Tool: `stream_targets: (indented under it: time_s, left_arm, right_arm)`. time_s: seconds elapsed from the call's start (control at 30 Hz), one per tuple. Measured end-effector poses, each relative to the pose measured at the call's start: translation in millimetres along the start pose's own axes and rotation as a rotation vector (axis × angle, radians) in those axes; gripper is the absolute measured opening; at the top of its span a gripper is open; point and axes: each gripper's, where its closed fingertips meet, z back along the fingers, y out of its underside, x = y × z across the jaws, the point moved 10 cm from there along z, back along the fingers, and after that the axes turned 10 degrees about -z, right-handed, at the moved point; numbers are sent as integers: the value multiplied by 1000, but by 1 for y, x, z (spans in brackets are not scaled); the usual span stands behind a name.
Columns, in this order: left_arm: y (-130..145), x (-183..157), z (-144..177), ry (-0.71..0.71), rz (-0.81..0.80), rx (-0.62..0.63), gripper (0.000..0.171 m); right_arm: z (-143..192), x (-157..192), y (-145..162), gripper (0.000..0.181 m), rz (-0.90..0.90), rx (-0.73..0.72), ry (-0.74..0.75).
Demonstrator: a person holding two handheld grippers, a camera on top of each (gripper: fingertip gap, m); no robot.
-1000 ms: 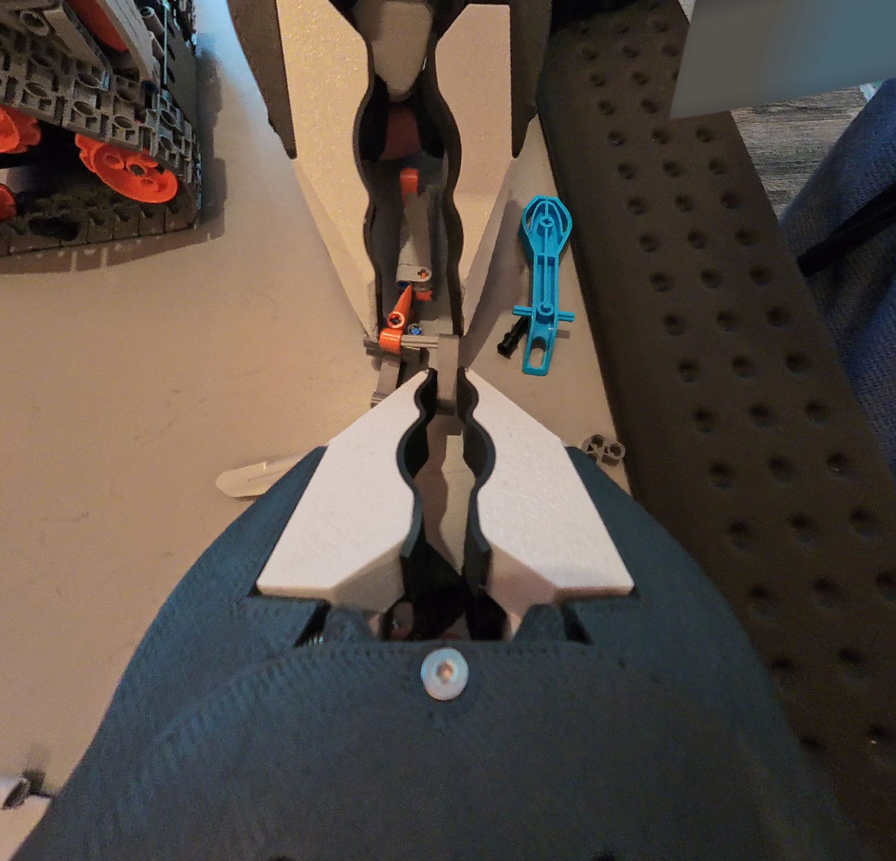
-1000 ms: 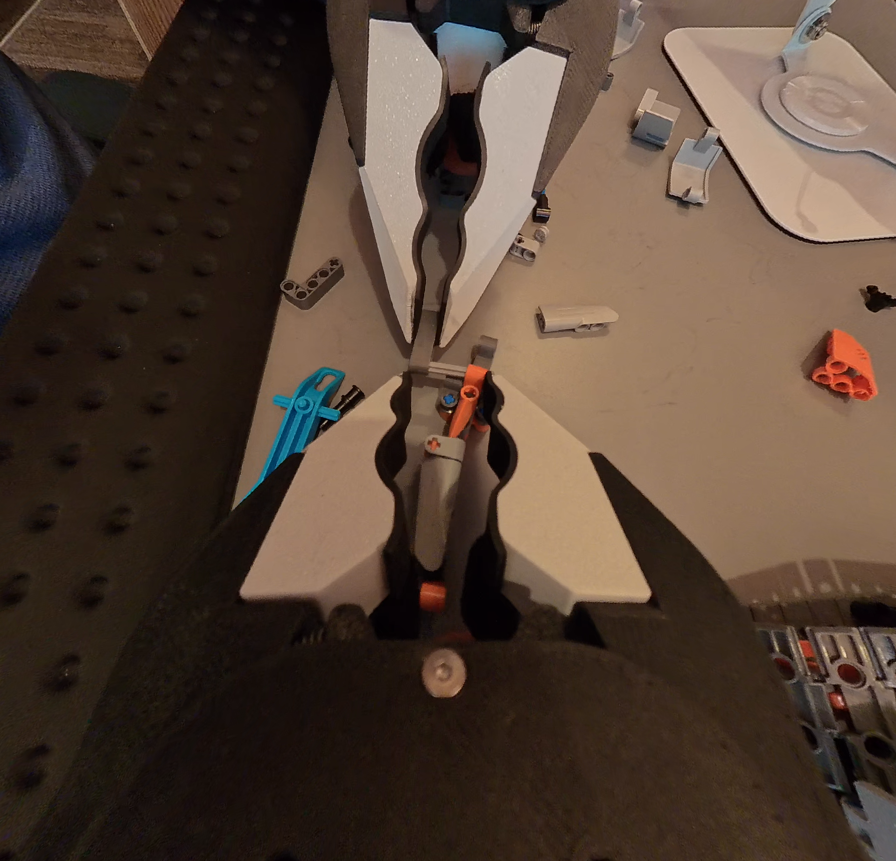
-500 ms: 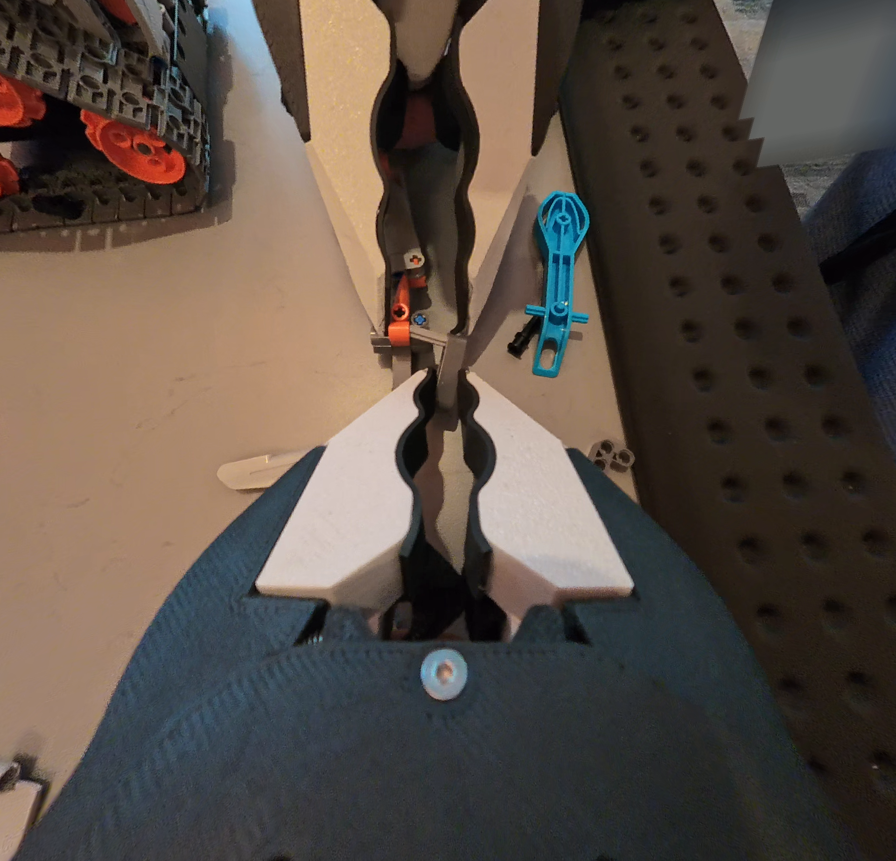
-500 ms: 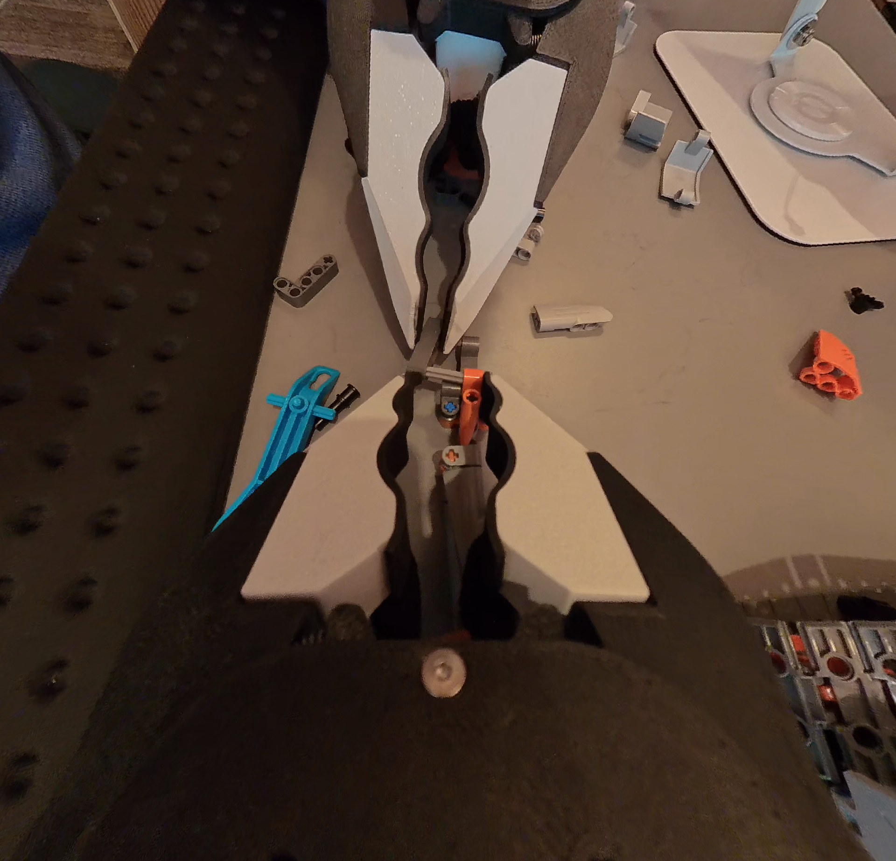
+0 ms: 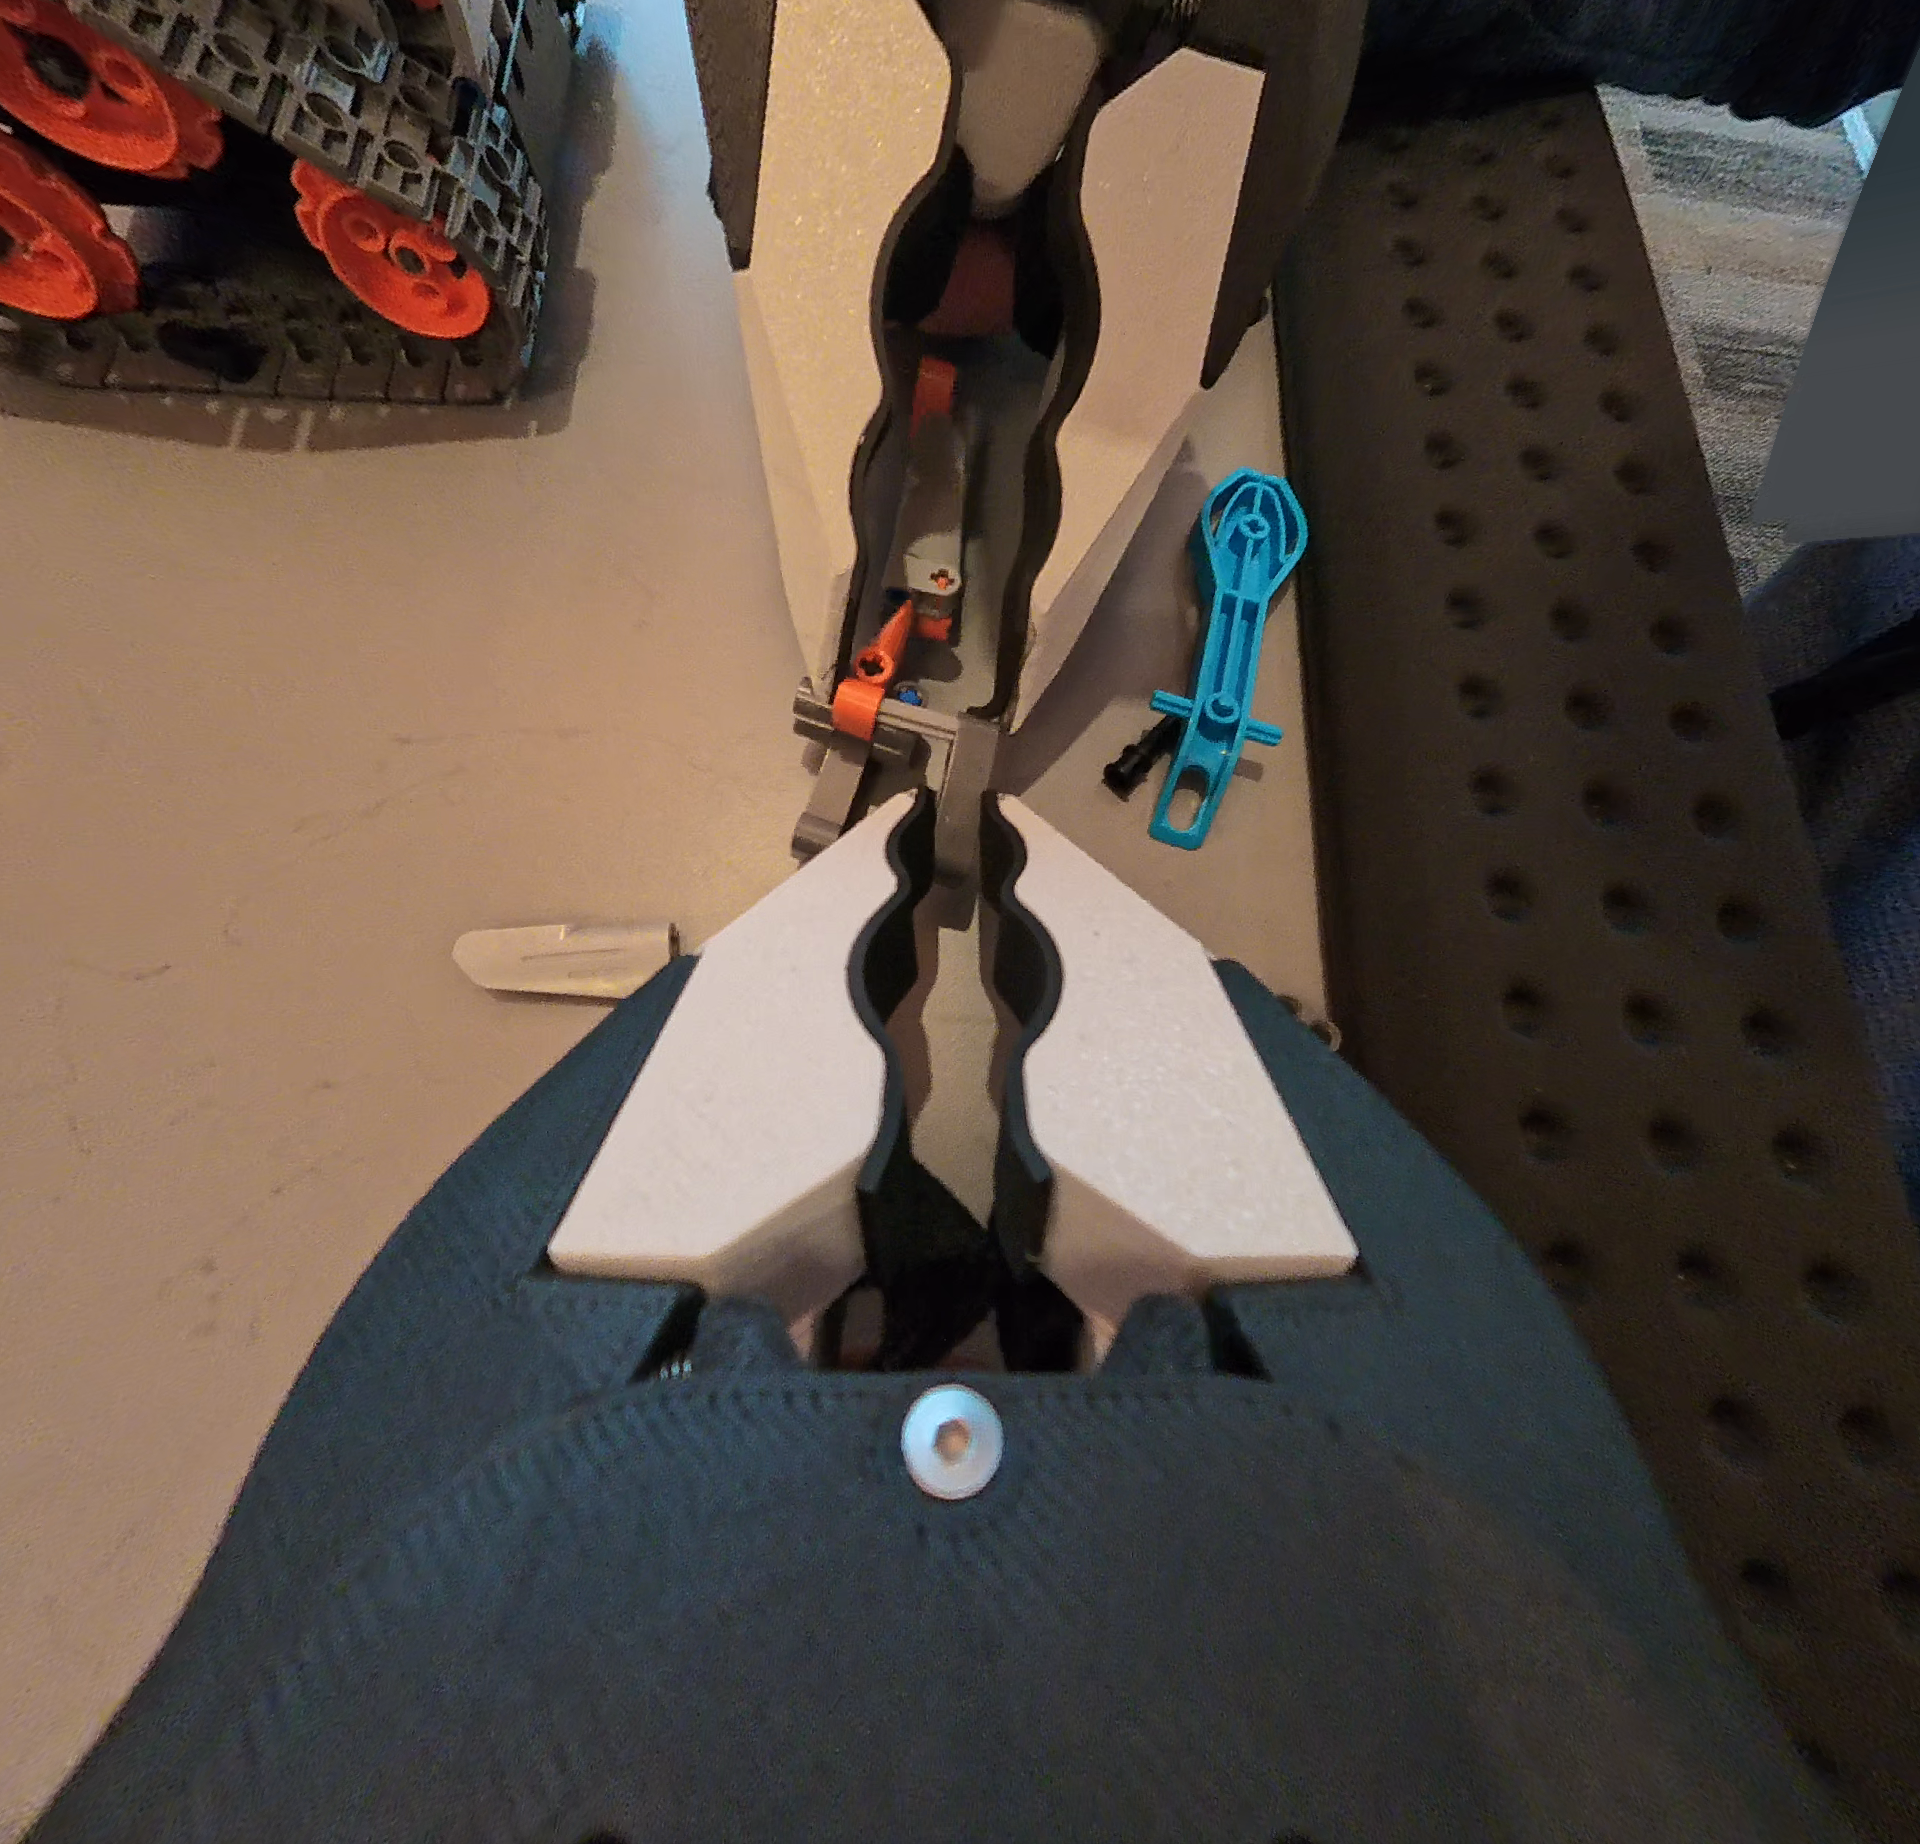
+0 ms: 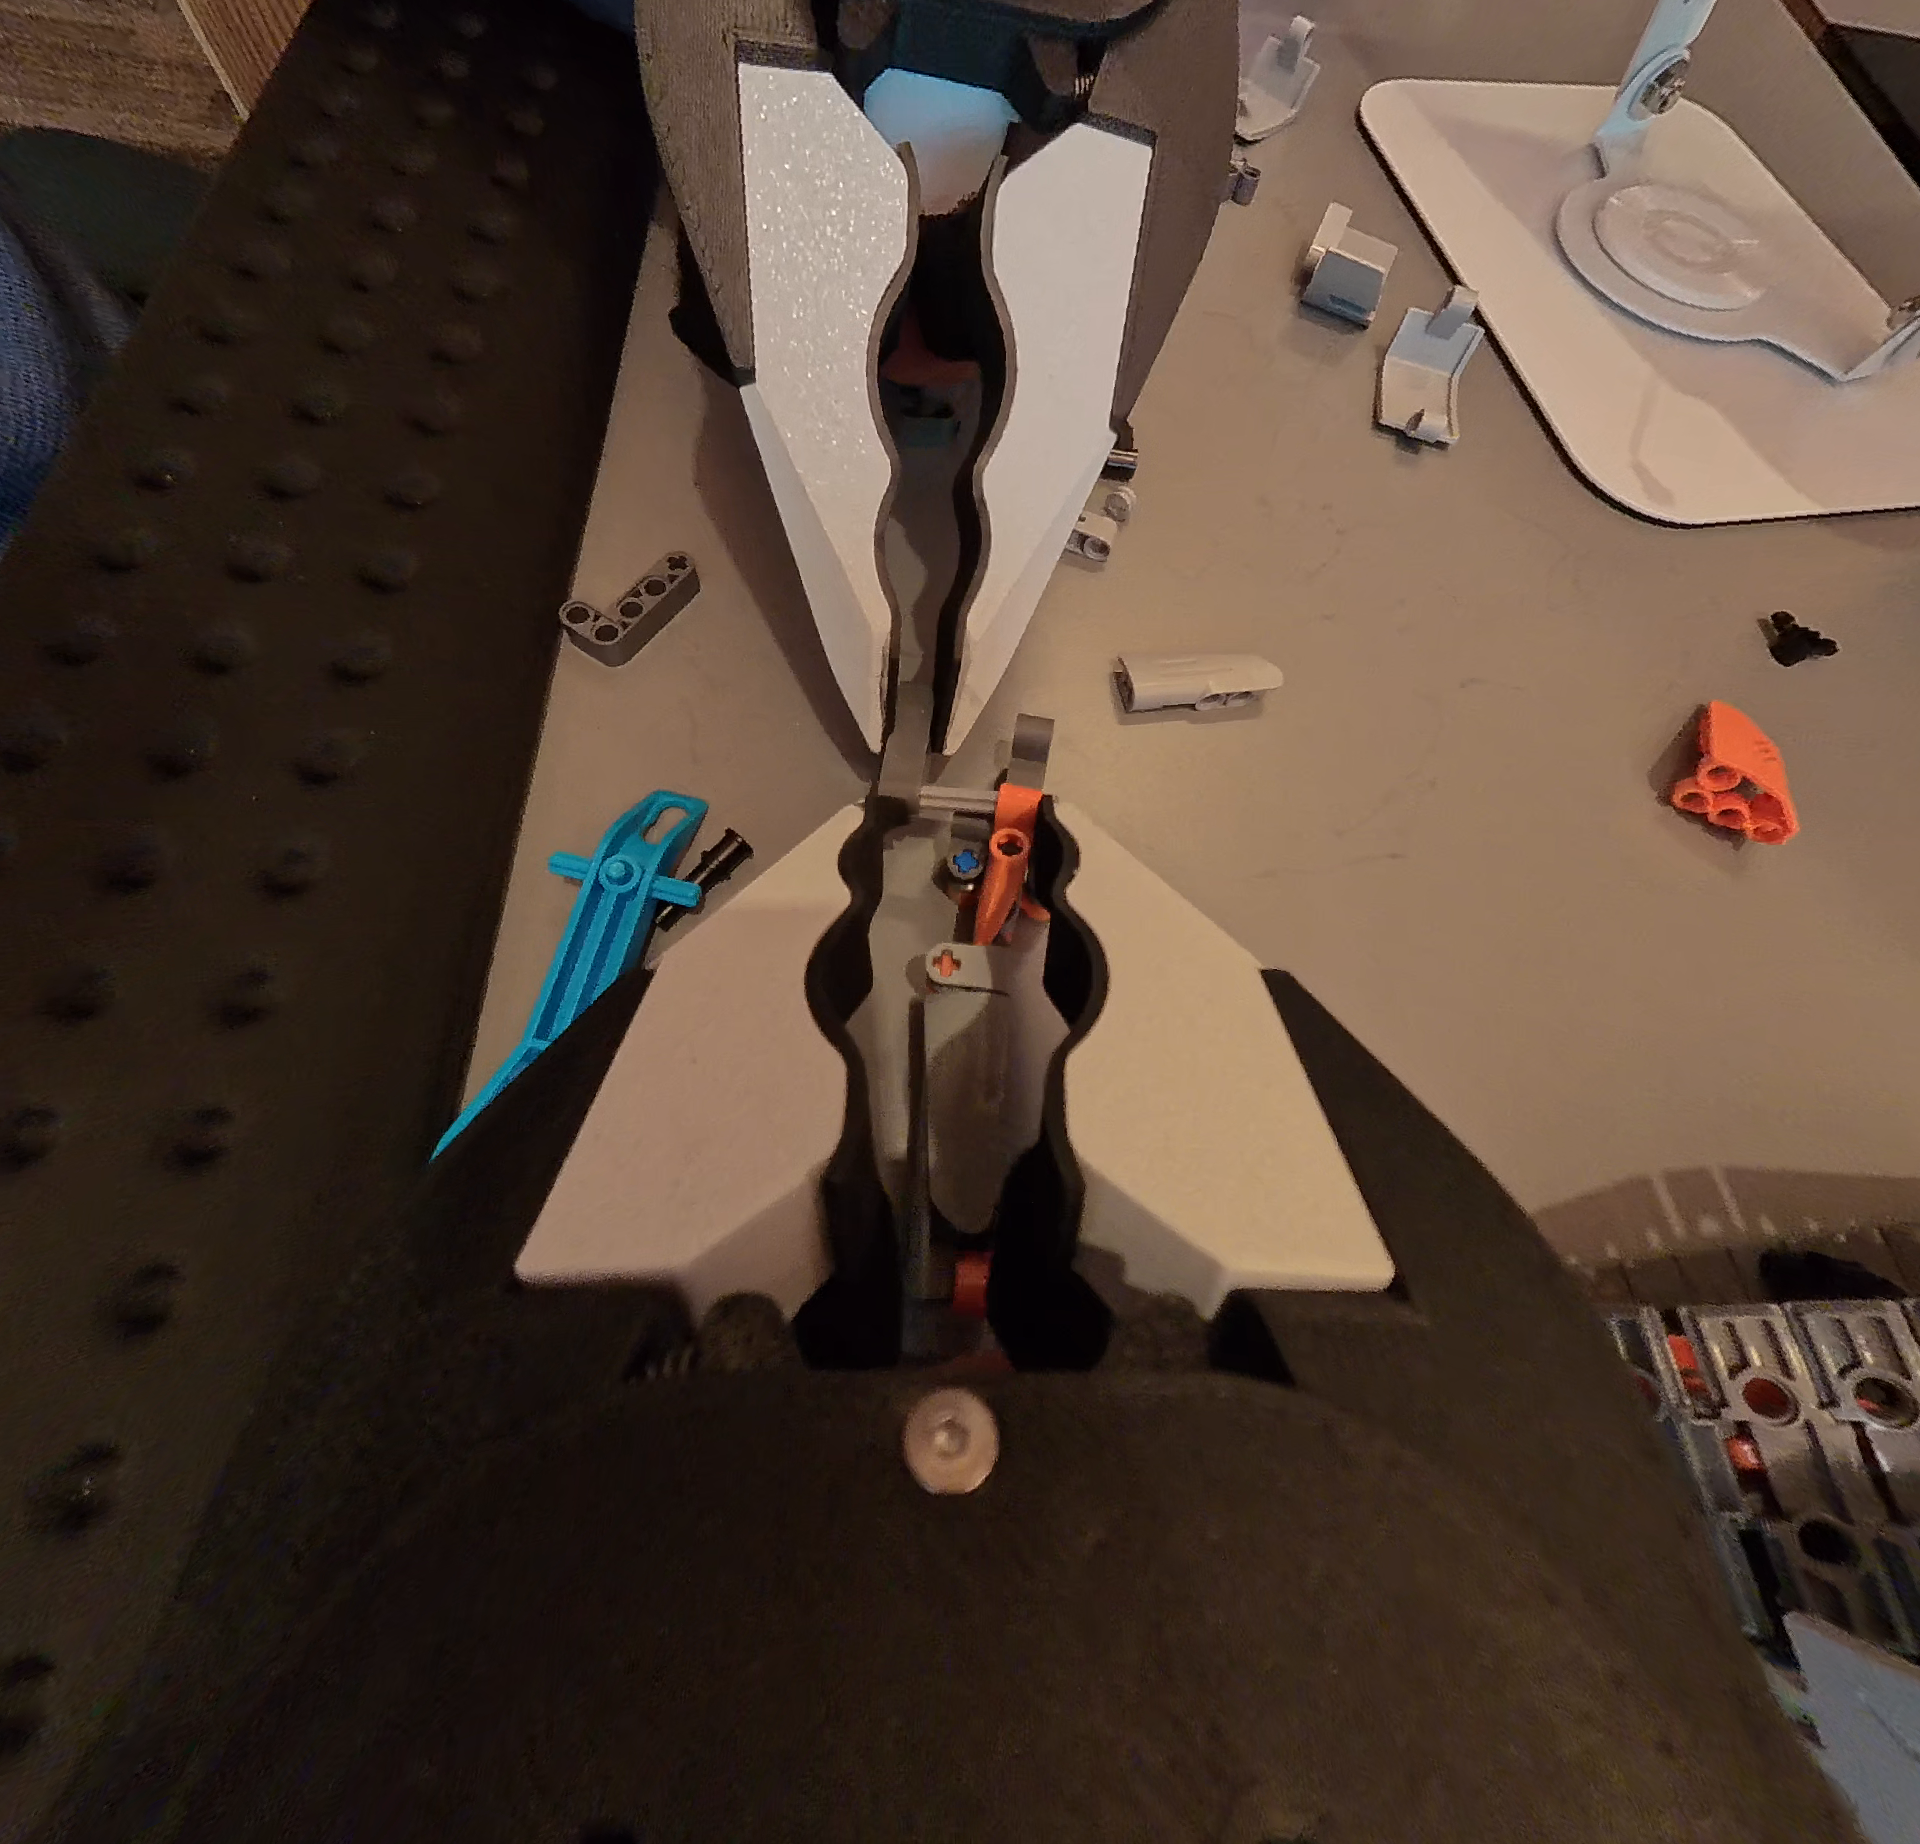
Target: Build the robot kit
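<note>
Left gripper (image 5: 951, 828) was clamped on a thin grey beam (image 5: 961, 792) at its fingertips. Right gripper (image 6: 956, 828), facing it tip to tip, was clamped along a grey and orange brick assembly (image 6: 971, 1025), whose long axis ran down that gripper's fingers. The beam joined the assembly's grey cross axle (image 5: 894, 729) exactly between the 2 grippers, above the table (image 5: 364, 755). A blue lever tool (image 5: 1231, 651) and black pin (image 5: 1132, 760) lay just beside, near the studded black mat (image 5: 1558, 755); a tracked model (image 5: 260, 184) stood well apart, leaving open tabletop.
</note>
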Motion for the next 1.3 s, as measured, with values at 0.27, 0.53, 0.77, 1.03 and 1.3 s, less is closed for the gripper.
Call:
stream_targets:
  time_s: [0.27, 0.53, 0.77, 1.03, 1.3]
  left_arm:
    - [-4, -1, 1, -4, 2, 38, 6]
    - [-6, 2, 1, 47, 38, 55, 6]
    - [-9, 3, 0, 74, 13, 69, 6]
    - [-9, 3, -1, 83, 1, 67, 6]
    - [-10, 4, 0, 86, 9, 66, 6]
  right_arm:
    - [-1, 2, -1, 27, 17, 8, 19]
    - [-2, 3, -2, 29, 27, 18, 17]
    - [-1, -1, -1, 30, -30, 21, -41]
    - [0, -3, -1, 36, -45, 28, -97]
    - [-2, -2, -1, 35, -28, 31, -65]
